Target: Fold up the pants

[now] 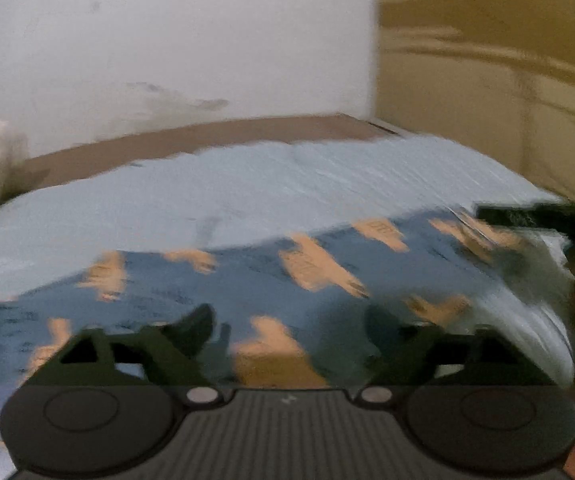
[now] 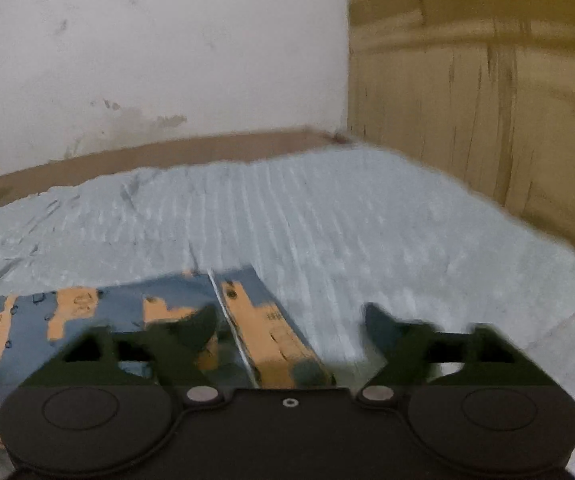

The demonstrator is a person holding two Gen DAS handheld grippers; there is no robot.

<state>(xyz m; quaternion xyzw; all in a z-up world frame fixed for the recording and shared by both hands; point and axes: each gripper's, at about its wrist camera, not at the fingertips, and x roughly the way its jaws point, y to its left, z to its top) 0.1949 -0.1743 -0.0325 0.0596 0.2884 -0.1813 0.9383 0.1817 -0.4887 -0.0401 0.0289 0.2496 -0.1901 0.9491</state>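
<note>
From the left wrist, the pants (image 1: 247, 280), blue with orange patches, lie spread across the pale blue ribbed bedspread (image 1: 247, 184); blur smears the print. The left gripper (image 1: 289, 322) hangs over them, fingers spread wide, holding nothing. From the right wrist, a folded edge of the pants (image 2: 263, 320) runs under the right gripper (image 2: 289, 320), likewise spread and released. A wooden panel (image 2: 487, 120) stands behind.
</note>
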